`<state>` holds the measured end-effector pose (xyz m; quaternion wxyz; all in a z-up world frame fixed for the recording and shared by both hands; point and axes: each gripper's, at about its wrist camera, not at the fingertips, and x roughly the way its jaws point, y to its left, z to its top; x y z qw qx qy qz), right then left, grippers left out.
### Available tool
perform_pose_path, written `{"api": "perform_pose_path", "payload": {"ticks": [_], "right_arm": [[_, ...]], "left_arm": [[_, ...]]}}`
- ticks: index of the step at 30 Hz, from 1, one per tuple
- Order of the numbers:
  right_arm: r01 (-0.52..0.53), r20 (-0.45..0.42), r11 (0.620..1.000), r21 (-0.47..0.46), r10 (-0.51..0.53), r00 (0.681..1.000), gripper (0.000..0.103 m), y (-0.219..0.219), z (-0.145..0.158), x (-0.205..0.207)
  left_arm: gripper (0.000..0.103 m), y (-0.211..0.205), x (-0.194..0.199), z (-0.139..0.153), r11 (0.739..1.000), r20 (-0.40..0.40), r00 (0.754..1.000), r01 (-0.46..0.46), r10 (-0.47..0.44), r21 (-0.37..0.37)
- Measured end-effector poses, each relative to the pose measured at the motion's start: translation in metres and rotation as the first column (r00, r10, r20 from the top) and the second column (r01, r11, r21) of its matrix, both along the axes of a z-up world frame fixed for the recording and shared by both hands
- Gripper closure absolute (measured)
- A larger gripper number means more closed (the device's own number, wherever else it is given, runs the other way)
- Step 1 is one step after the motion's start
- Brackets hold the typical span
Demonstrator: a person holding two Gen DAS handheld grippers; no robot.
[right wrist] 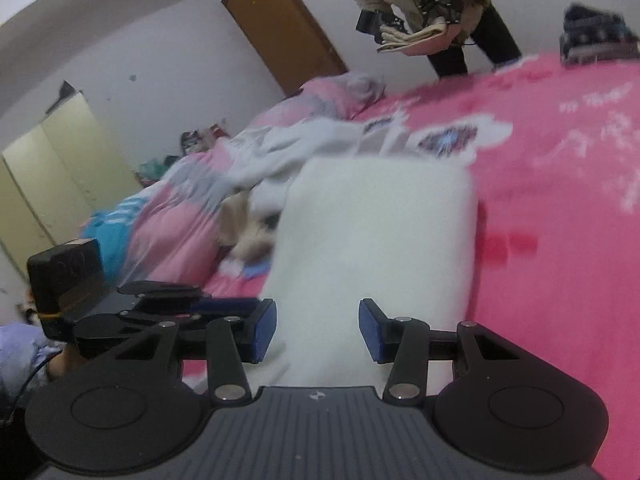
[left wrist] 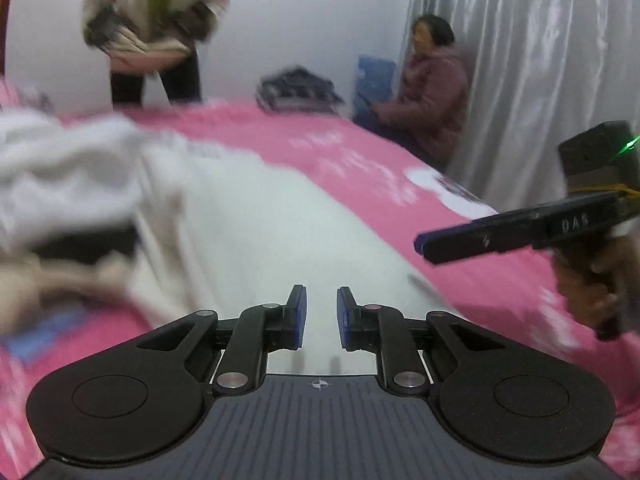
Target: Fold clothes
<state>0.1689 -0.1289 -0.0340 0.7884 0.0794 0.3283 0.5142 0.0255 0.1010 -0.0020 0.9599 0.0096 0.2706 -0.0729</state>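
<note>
Left wrist view: a loose heap of pale clothes (left wrist: 68, 184) lies blurred at the left on the pink bed cover (left wrist: 360, 152). The folded white garment (left wrist: 256, 232) lies flat on the bed, running ahead of the left gripper (left wrist: 321, 316); its 2 fingers (left wrist: 298, 312) stand a narrow gap apart with nothing between them, above the near end of the garment. A standing person (left wrist: 156, 28) holds folded cloth at the far side of the bed, a dark folded stack (left wrist: 298, 90) rests on its far edge, and a seated person (left wrist: 428, 92) is by the grey curtain (left wrist: 540, 80). The right gripper (left wrist: 424, 242) enters from the right, held in a hand (left wrist: 588, 280). Right wrist view: the left gripper (right wrist: 256, 312) sits low at the left beside the garment (right wrist: 372, 248). The right gripper (right wrist: 318, 330) is above the garment's near edge, fingers (right wrist: 370, 330) parted wider and empty. Crumpled bedding (right wrist: 192, 204) lies left of the garment, a brown door (right wrist: 280, 24) behind
</note>
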Motion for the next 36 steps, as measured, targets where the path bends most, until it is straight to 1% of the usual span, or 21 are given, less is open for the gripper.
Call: {"api": "perform_pose_path", "payload": {"ticks": [2,4,6,8,10,12,16,17,18,19,20,21,22,23,25,27,30,31,33,34,36], "right_arm": [[0.0,0.047,0.995,-0.097,0.005,0.999,0.054,0.027,-0.013,0.012],[-0.007,0.091,0.986,-0.165,0.022,0.996,0.057,0.049,-0.032,0.021],[-0.014,0.13,0.986,-0.166,0.036,0.991,0.057,0.054,-0.048,0.023],[-0.011,0.12,0.988,-0.156,0.03,0.992,0.057,0.049,-0.047,0.021],[-0.008,0.101,0.987,-0.162,0.025,0.995,0.058,0.045,-0.041,0.022],[-0.004,0.076,0.989,-0.146,0.016,0.997,0.057,0.04,-0.028,0.023],[0.04,0.081,0.999,0.017,-0.042,0.996,0.057,0.023,0.001,0.037],[0.05,0.093,0.999,0.016,-0.052,0.994,0.057,0.029,0.002,0.046],[0.058,0.109,0.998,0.008,-0.058,0.992,0.057,0.037,0.003,0.055],[0.062,0.128,0.998,-0.017,-0.059,0.99,0.057,0.05,0.0,0.065],[0.053,0.143,0.997,-0.05,-0.046,0.989,0.057,0.062,-0.005,0.073],[0.043,0.16,0.993,-0.107,-0.026,0.987,0.059,0.075,-0.017,0.079],[0.034,0.178,0.985,-0.171,-0.003,0.984,0.066,0.089,-0.03,0.086],[0.031,0.188,0.984,-0.175,0.003,0.982,0.066,0.094,-0.043,0.088],[0.036,0.182,0.989,-0.146,-0.009,0.983,0.066,0.096,-0.06,0.089],[0.043,0.176,0.988,-0.15,-0.016,0.984,0.066,0.096,-0.058,0.087],[0.033,0.193,0.987,-0.159,-0.002,0.981,0.066,0.092,-0.05,0.085],[0.035,0.189,0.987,-0.157,-0.005,0.982,0.066,0.089,-0.044,0.084],[0.041,0.219,0.994,-0.105,-0.017,0.976,0.066,0.081,-0.026,0.08],[0.044,0.243,0.997,-0.067,-0.026,0.97,0.066,0.076,-0.017,0.078],[0.046,0.268,0.998,-0.05,-0.031,0.963,0.066,0.08,-0.005,0.083]], "left_arm": [[0.088,0.002,0.027,-0.027,0.986,-0.06,0.997,-0.046,0.056,0.161],[0.089,0.023,0.032,-0.059,0.996,-0.051,0.997,-0.054,0.058,0.076],[0.09,0.03,0.026,-0.065,0.998,-0.025,0.998,-0.057,0.057,0.028],[0.091,0.026,0.025,-0.057,0.998,-0.044,0.998,-0.046,0.048,0.049],[0.094,0.026,0.02,-0.039,0.999,-0.063,0.997,-0.051,0.05,-0.011],[0.094,0.03,0.009,-0.01,0.994,0.043,0.998,-0.034,0.039,-0.103],[0.092,0.026,0.035,0.03,0.999,0.198,0.979,-0.037,0.04,-0.017],[0.092,0.025,0.047,0.032,0.999,0.222,0.974,-0.042,0.034,0.031],[0.092,0.023,0.063,0.027,0.992,0.227,0.974,-0.057,0.03,0.115],[0.091,0.023,0.079,0.015,0.974,0.197,0.98,-0.08,0.038,0.213],[0.092,0.032,0.093,-0.006,0.968,0.133,0.99,-0.083,0.052,0.238],[0.092,0.044,0.105,-0.028,0.968,0.061,0.996,-0.08,0.067,0.239],[0.091,0.055,0.106,-0.041,0.978,0.084,0.994,-0.089,0.074,0.189],[0.091,0.063,0.103,-0.045,0.982,0.103,0.992,-0.092,0.076,0.163],[0.091,0.059,0.101,-0.046,0.977,0.112,0.991,-0.097,0.076,0.19],[0.091,0.059,0.099,-0.046,0.973,0.124,0.99,-0.086,0.06,0.216],[0.091,0.068,0.107,-0.024,0.982,0.059,0.995,-0.088,0.079,0.164],[0.095,0.069,0.104,-0.012,0.986,0.058,0.995,-0.087,0.079,0.14],[0.096,0.065,0.094,0.009,0.988,0.174,0.982,-0.096,0.074,0.121],[0.097,0.062,0.09,0.013,0.985,0.202,0.976,-0.108,0.08,0.131],[0.095,0.064,0.103,0.001,0.984,0.126,0.987,-0.114,0.097,0.135]]}}
